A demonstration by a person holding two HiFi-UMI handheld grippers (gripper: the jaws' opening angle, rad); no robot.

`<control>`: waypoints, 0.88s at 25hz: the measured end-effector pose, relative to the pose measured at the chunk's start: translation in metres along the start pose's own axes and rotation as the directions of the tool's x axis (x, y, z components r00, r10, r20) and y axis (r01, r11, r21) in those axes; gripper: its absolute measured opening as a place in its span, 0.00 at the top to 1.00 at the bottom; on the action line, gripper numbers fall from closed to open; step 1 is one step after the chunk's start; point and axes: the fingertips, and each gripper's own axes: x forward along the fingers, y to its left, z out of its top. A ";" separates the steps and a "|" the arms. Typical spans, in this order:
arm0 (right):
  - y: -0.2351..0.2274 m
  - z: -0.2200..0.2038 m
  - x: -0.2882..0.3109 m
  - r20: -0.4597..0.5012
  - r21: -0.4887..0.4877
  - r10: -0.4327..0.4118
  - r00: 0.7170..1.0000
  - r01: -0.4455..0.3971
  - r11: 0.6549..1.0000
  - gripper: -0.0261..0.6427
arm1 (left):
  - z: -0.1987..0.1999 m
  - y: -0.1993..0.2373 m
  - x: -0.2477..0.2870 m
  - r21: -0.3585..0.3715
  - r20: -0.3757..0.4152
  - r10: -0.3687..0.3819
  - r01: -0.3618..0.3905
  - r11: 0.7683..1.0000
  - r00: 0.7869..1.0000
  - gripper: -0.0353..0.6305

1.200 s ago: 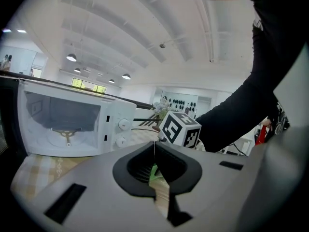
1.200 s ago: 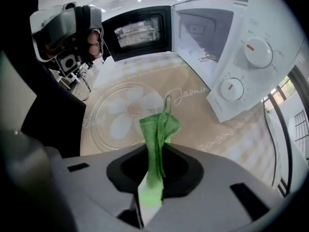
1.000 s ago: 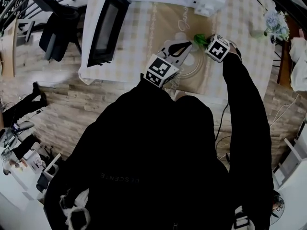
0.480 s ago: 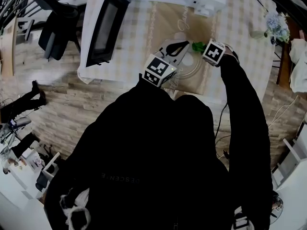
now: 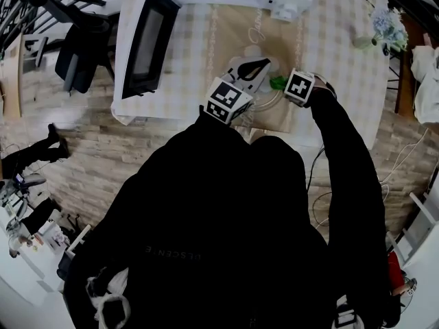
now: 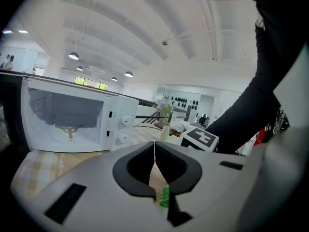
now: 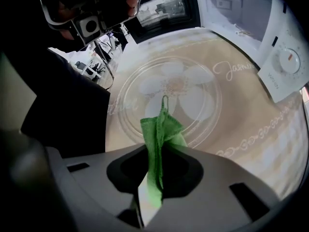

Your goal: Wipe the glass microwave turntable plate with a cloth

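Two tools out: right tool (image 7: pixel 153 187) clamps the green cloth (image 7: pixel 160 129) over the glass plate (image 7: pixel 195 98), which lies flat on the table (image 7: pixel 263 129). Left tool (image 6: pixel 155 166) is pinched together, empty. Wiping looks underway, not finished.

Clear glass plate (image 7: pixel 195 93) flat on mat (image 7: pixel 241 105) — green cloth (image 7: pixel 159 129) bunched above it

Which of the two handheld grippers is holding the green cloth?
The right gripper: its jaws pinch the green cloth over the glass plate. The left gripper has its jaws together, with no cloth between them.
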 end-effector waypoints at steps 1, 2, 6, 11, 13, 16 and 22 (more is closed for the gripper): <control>0.004 0.000 0.001 0.004 0.004 0.008 1.000 -0.008 1.000 0.86 | -0.001 -0.002 -0.001 0.001 -0.001 -0.002 0.002 1.000 1.000 0.91; 0.008 0.000 0.003 0.011 0.007 0.014 1.000 -0.014 1.000 0.86 | -0.001 -0.003 -0.001 0.002 -0.002 -0.003 0.003 1.000 1.000 0.91; 0.023 0.001 0.008 0.033 0.007 0.031 0.999 -0.032 0.999 0.86 | -0.002 -0.009 -0.005 0.009 -0.003 -0.009 0.009 1.000 1.000 0.91; 0.046 0.002 0.017 0.052 -0.001 0.053 0.997 -0.053 0.999 0.86 | -0.004 -0.015 -0.012 0.017 -0.005 -0.011 0.011 1.000 1.000 0.91; 0.056 0.001 0.020 0.054 -0.012 0.063 0.997 -0.063 0.998 0.86 | -0.005 -0.016 -0.016 0.018 -0.009 -0.009 0.009 1.000 1.000 0.91; 0.063 -0.001 0.019 0.078 -0.002 0.044 0.996 -0.044 0.999 0.86 | -0.006 -0.018 -0.022 0.023 -0.012 -0.004 0.005 1.000 1.000 0.91; 0.074 -0.002 0.005 0.156 0.030 -0.011 0.988 0.007 1.000 0.87 | -0.003 -0.018 -0.038 0.029 -0.006 0.007 -0.007 1.000 1.000 0.91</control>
